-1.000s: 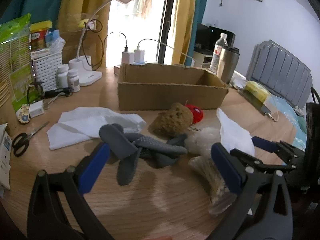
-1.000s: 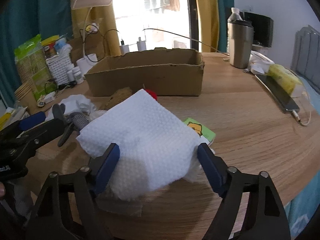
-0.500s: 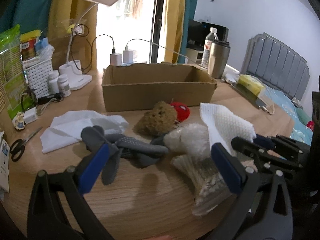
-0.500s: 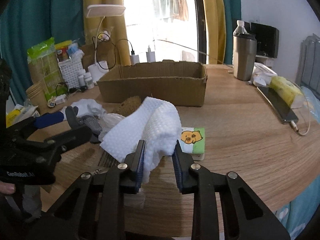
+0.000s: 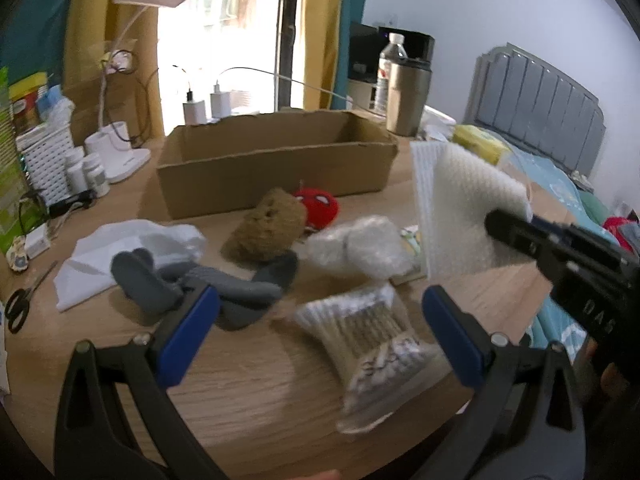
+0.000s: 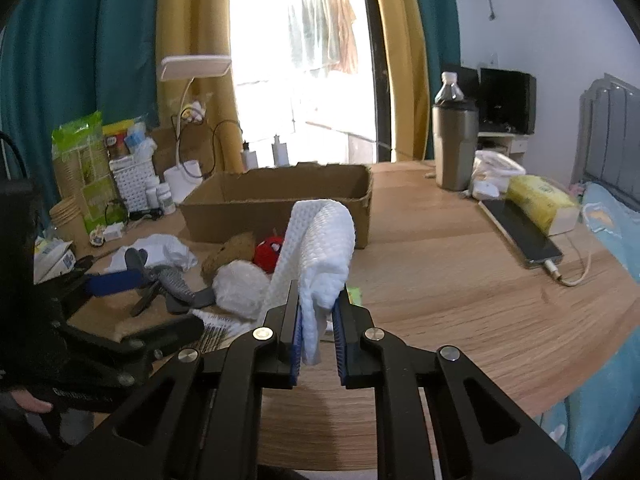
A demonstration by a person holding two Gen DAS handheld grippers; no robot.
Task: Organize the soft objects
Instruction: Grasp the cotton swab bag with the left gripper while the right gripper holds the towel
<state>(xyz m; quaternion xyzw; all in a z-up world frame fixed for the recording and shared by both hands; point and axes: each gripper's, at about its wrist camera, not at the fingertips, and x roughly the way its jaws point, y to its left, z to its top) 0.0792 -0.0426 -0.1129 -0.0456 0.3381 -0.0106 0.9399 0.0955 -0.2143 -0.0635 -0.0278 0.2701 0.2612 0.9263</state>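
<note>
Motion-blurred cotton swab packet (image 5: 374, 334)

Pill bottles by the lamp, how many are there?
2. Both white pill bottles stand side by side on the table, between the white basket and the lamp's base: one nearer the basket, one nearer the lamp. More could be hidden behind them.

Black fingers (image 6: 289, 328), blue pads (image 5: 188, 334)
</note>
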